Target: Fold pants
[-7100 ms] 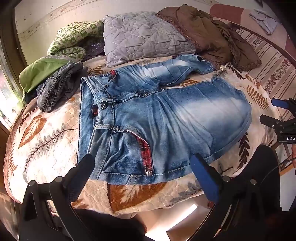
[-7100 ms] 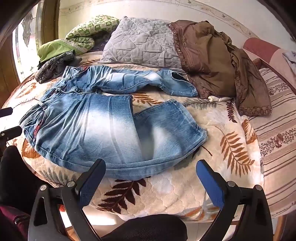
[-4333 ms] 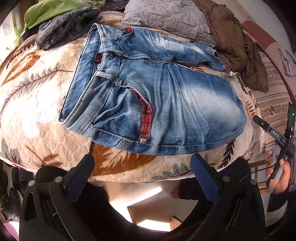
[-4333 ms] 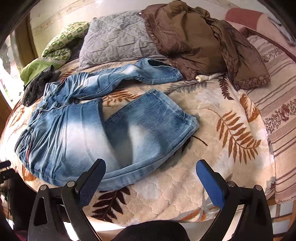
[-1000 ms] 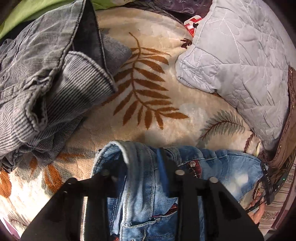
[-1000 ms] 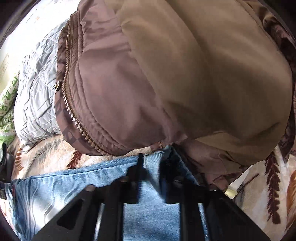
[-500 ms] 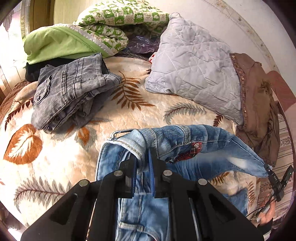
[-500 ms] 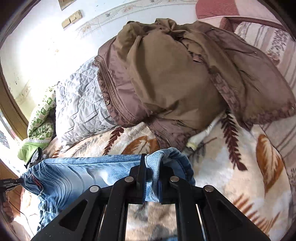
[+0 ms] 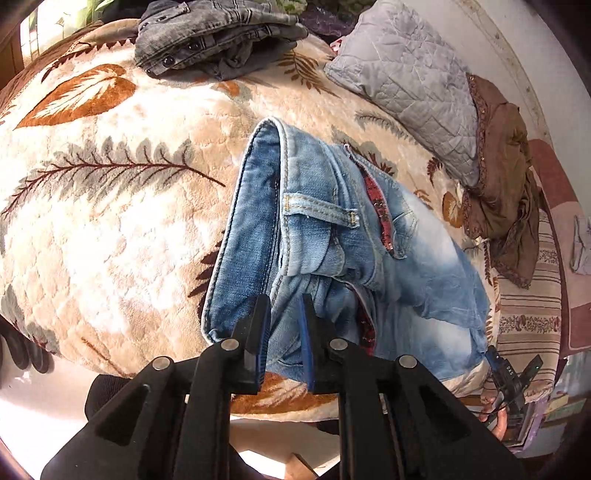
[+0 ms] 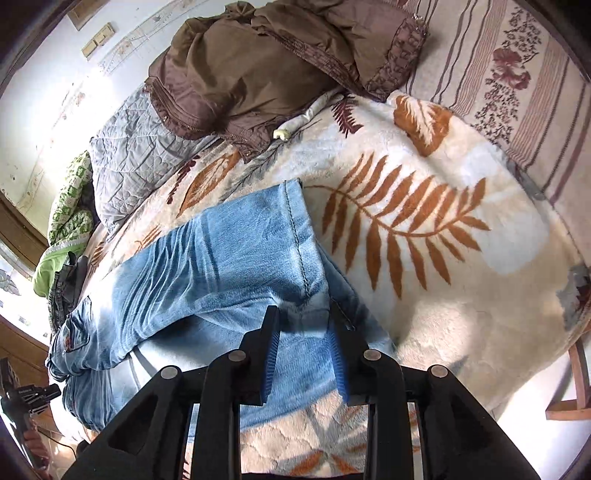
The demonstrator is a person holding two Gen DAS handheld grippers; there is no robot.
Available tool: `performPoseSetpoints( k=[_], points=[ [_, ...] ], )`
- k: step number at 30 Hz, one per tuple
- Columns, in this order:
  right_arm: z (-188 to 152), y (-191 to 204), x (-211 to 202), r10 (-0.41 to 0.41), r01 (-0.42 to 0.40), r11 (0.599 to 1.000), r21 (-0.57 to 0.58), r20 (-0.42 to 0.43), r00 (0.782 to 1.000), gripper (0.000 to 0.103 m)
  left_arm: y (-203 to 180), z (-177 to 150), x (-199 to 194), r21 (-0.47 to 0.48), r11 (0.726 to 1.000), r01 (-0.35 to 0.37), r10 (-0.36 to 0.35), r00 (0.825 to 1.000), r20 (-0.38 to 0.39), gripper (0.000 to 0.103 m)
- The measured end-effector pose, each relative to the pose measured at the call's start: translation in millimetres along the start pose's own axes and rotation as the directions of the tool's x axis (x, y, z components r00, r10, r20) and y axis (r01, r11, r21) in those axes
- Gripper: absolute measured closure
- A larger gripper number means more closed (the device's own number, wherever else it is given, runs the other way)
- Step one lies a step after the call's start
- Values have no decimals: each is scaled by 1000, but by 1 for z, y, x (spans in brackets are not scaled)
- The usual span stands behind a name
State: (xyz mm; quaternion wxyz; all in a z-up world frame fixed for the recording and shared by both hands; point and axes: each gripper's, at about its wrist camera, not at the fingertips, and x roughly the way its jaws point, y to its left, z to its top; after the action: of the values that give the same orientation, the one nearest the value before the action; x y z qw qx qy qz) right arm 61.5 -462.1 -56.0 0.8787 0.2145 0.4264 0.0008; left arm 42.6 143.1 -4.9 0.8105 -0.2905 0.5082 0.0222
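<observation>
Light blue jeans (image 9: 332, 236) lie on the leaf-patterned blanket (image 9: 110, 206), one leg laid over the other near the bed's front edge. My left gripper (image 9: 286, 325) is shut on the jeans' waistband at the near corner. In the right wrist view the leg end (image 10: 258, 258) lies on top of the other leg. My right gripper (image 10: 303, 332) sits over the hem with its jaws slightly apart; denim lies between the blue pads (image 10: 271, 354), and a firm grip does not show.
A grey folded pair of jeans (image 9: 214, 33) lies at the back left. A grey quilted pillow (image 9: 406, 81) and a brown jacket (image 10: 266, 62) lie along the wall. A striped sheet (image 10: 517, 74) covers the right side. The blanket edge (image 9: 277, 402) is close below the grippers.
Both grippers have carried the far half of the jeans toward the front edge and lowered it onto the near half. The right gripper's jaws have parted a little.
</observation>
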Motion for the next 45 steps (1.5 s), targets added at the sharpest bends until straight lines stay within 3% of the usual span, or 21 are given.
performPoseSetpoints(
  k=[1,3,4,5,8,12,16,17,18,19,20,21,25,28,31,33,36,39,41,43,45],
  points=[
    [1,-2,-9,0,-1,1000,13,16,1000,73,-4,-1,-7,4,1000,23,-23,1000,12,82],
    [7,-7,-21,43,-47,996,81,47,998,65,-14,1,-11,17,998,53,-53,998,31,42],
    [10,-9,-22,85,-90,988,127,51,995,54,-21,2,-11,17,998,64,-65,997,46,34],
    [13,-9,-20,124,-129,977,172,44,991,51,-28,3,-7,21,997,70,-71,996,59,26],
    [15,-2,-2,237,-230,938,260,6,972,49,-43,10,14,23,997,79,-80,996,31,26],
    [11,12,35,300,-256,899,355,-74,951,49,-49,18,51,-15,999,50,-51,998,-44,26],
    [16,20,66,334,-275,866,418,-72,940,49,-49,31,83,-30,999,-35,33,997,-76,27],
    [19,20,72,328,-270,860,433,-63,943,52,-47,36,88,-39,997,-62,59,995,-81,41],
    [24,21,78,318,-260,856,446,-59,946,77,-47,42,91,-55,995,-81,75,993,-90,61],
    [30,22,83,317,-258,856,449,-61,946,99,-46,48,90,-71,994,-79,72,993,-96,66],
    [39,24,84,329,-270,855,442,-60,942,100,-45,53,84,-82,995,-55,48,996,-81,81],
    [47,27,78,342,-294,850,437,-33,939,100,-46,57,72,-79,996,-30,25,998,-57,86],
    [73,48,14,435,-445,838,315,106,894,100,-57,50,4,-23,998,63,-61,995,74,86],
    [65,47,-27,457,-477,846,241,137,879,100,-55,25,-24,21,995,99,-100,991,90,86],
    [35,27,-36,428,-437,866,242,91,899,100,-39,-9,-13,32,997,74,-75,997,32,85],
    [8,9,-22,355,-347,898,270,20,935,100,-27,-27,19,9,1000,29,-28,998,-55,85],
    [-27,-18,12,290,-241,902,358,-88,953,99,-7,-42,51,-53,999,5,-13,990,-141,85],
    [-42,-27,20,284,-223,889,400,-100,954,95,-7,-40,35,-32,999,44,-48,990,-132,84],
    [-40,-30,7,284,-228,889,397,-88,955,92,-10,-39,12,42,997,71,-66,991,-113,79],
    [-33,-34,-12,245,-202,913,355,-80,966,80,-13,-42,-11,132,988,84,-70,992,-106,74],
    [-25,-44,-35,190,-163,930,329,-52,980,74,-11,-40,-33,182,980,77,-66,995,-70,57]
  ],
)
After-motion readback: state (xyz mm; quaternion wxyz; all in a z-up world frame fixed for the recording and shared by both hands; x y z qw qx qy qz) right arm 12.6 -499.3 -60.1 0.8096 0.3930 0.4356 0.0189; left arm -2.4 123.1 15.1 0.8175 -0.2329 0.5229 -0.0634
